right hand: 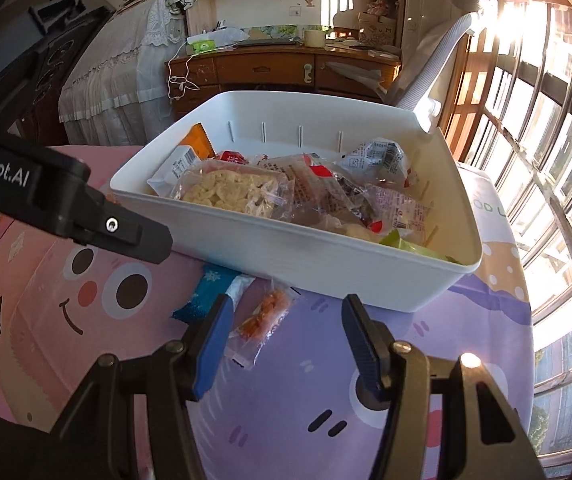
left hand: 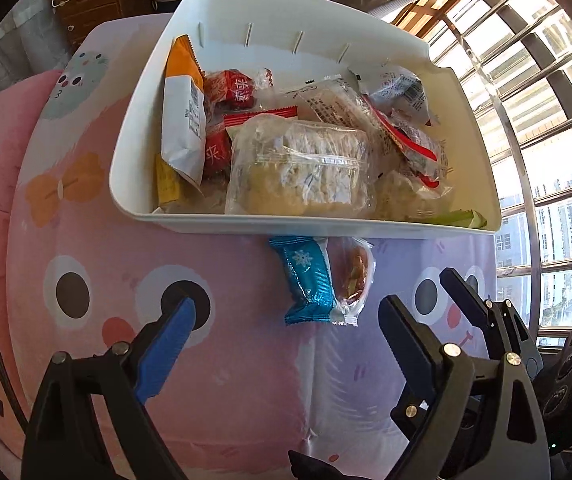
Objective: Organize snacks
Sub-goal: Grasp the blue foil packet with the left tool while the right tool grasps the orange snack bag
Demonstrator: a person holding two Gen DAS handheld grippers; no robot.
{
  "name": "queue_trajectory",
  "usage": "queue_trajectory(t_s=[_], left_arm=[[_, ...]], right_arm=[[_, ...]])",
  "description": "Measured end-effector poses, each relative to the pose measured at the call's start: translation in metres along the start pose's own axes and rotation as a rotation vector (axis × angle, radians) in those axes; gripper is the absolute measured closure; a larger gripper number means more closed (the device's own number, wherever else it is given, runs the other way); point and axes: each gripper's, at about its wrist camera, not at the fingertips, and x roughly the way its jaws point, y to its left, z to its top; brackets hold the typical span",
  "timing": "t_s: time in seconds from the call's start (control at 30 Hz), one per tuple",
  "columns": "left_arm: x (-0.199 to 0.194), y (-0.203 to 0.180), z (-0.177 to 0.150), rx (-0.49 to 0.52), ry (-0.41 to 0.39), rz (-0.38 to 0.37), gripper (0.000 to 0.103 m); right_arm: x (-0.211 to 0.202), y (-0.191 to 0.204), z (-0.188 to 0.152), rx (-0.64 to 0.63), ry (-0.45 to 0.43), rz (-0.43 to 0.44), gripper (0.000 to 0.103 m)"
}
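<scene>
Filling the upper middle of both views, the white bin (left hand: 134, 184) sits on a cartoon-print cloth (left hand: 226, 380) and is heaped with snack packs, a large clear pack (left hand: 302, 168) of pale pieces lying near its front wall. Its near wall runs across the centre of the left wrist view, and two snacks lie on the cloth just below that wall: a blue pack (left hand: 310, 280) with a snowflake and, touching its right side, a clear pack (left hand: 354, 280) with orange-brown contents. In the right wrist view the same two lie at lower centre, the blue pack (right hand: 210, 292) partly hidden behind the blue-padded finger (right hand: 210, 344) and the clear pack (right hand: 264, 316) just right of it.

Bare cloth spreads below and left of the two packs, giving open room there; to the right, window bars close off the frame's right edge.

The left gripper (left hand: 290, 312) stands wide, its fingers straddling the two packs from below without touching them, nothing between the pads. The right gripper (right hand: 286, 340) stands half open and empty, tips just short of the clear pack, pointing toward the bin's front wall. In the left wrist view it shows as dark fingers at right (left hand: 474, 300), and the left gripper's body crosses the left of the right wrist view.
</scene>
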Motion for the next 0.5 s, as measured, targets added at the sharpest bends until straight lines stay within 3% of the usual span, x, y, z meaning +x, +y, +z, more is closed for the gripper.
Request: queue_trajectory(t_s=[0.27, 0.5], left_arm=[[0.037, -0.002, 0.004, -0.056, 0.073, 0.028, 0.017], [0.059, -0.004, 0.007, -0.089, 0.123, 0.039, 0.029]], right_arm=[[0.023, -0.001, -0.011, -0.031, 0.009, 0.039, 0.046], [0.037, -0.001, -0.013, -0.023, 0.028, 0.096, 0.046]])
